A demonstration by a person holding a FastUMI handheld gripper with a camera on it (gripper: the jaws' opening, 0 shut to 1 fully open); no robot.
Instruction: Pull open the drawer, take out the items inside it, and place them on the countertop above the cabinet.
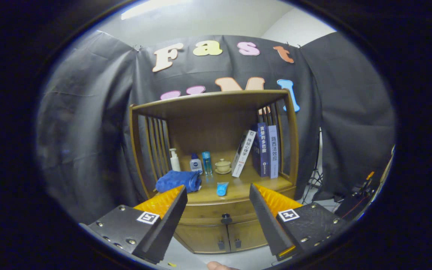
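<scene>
Gripper (pixel 218 195) spread wide, grasping nothing, both orange-ribbed fingers (pixel 163 200) held in mid-air ahead of a wooden cabinet (pixel 216 225). Drawer (pixel 216 212) shut, set just under the countertop (pixel 238 187), long axis running side to side across the cabinet front, face turned toward the camera, dark round knob (pixel 226 217) at its middle, seen in the gap between the fingers and beyond their tips. Below the drawer, two small doors (pixel 228 235) closed, each with a dark handle near the centre seam. On the countertop, a rolled blue towel (pixel 178 180) lying on its side near the left slats, long axis side to side, just beyond the left finger's tip. Behind the towel, a white pump bottle (pixel 174 160) upright, then a small white-and-blue bottle (pixel 195 163) and a slim blue bottle (pixel 207 162) upright beside it. A small lidded cup (pixel 223 165) near the back, middle. A light blue tube (pixel 222 188) lying near the front edge, long axis front to back, capped end toward the camera. A white book (pixel 243 153) leaning rightward against upright dark blue books (pixel 267 150) by the right slats. Contents of the drawer hidden. A fingertip (pixel 216 266) visible below the cabinet, between the gripper's finger bases.
</scene>
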